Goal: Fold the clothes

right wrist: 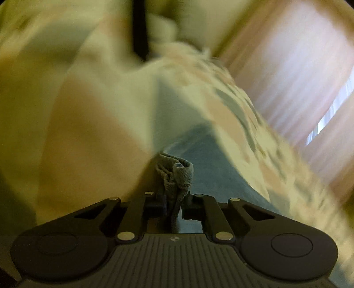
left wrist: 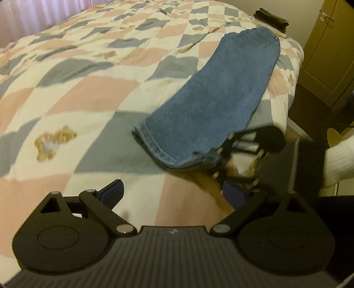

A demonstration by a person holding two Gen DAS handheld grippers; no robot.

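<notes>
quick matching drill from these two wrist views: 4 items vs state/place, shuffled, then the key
Items
1. left gripper
2. right gripper
3. jeans
4. dark folded stack

States
A. lying lengthwise on the quilt, hem end lifted
B. jaws wide apart, holding nothing
C. at the far corner of the bed
D. jaws closed on a bunch of denim hem

Pairs: 1-B, 2-D, 3-A, 4-C
</notes>
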